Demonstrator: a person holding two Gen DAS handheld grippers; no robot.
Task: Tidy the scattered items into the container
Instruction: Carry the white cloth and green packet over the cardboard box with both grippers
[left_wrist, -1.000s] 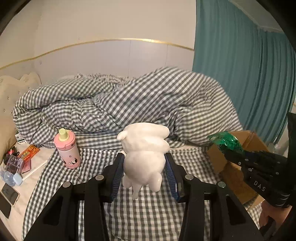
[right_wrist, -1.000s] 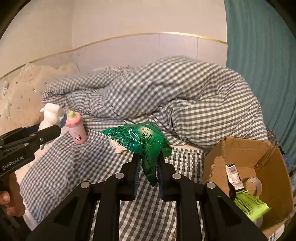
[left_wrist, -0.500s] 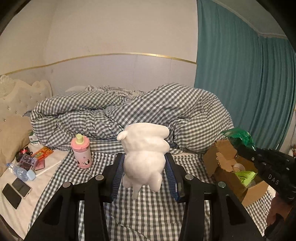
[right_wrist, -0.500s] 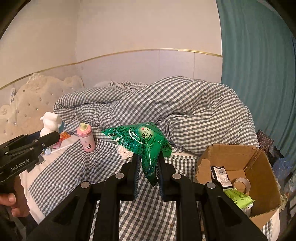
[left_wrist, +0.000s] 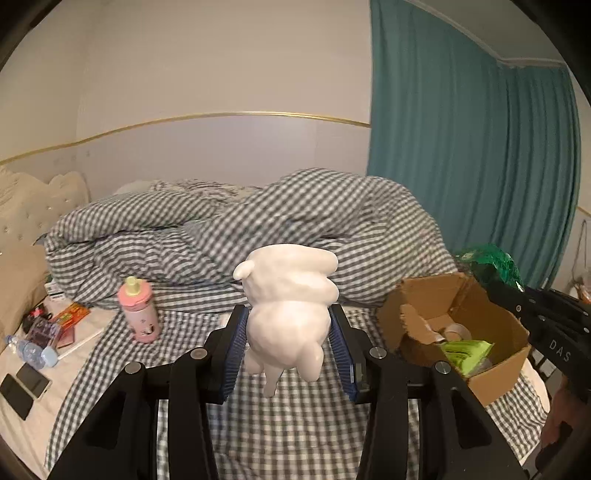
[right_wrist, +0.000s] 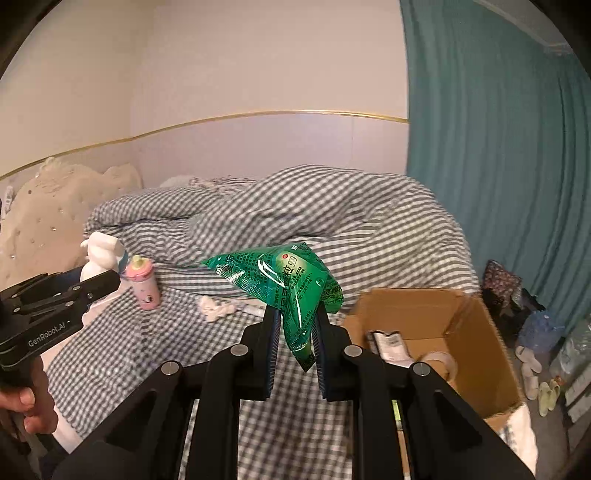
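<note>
My left gripper (left_wrist: 288, 332) is shut on a white plush toy (left_wrist: 291, 302) and holds it above the checked bed. My right gripper (right_wrist: 295, 328) is shut on a green foil packet (right_wrist: 291, 280), held up left of the open cardboard box (right_wrist: 476, 325). The box also shows in the left wrist view (left_wrist: 498, 325), at the right, with a green pack and a tape roll inside. The right gripper with the green packet (left_wrist: 491, 262) shows behind the box there. A pink bottle (left_wrist: 138, 314) stands on the bed at the left.
A bunched checked duvet (left_wrist: 258, 229) fills the back of the bed. Phones, a water bottle and small packets (left_wrist: 37, 343) lie at the left edge. A pale crumpled item (right_wrist: 216, 308) lies on the bed. A teal curtain (right_wrist: 498, 166) hangs at the right, with shoes on the floor.
Both grippers have risen and pulled back, still holding the toy and the packet. More of the room and of the box interior shows now.
</note>
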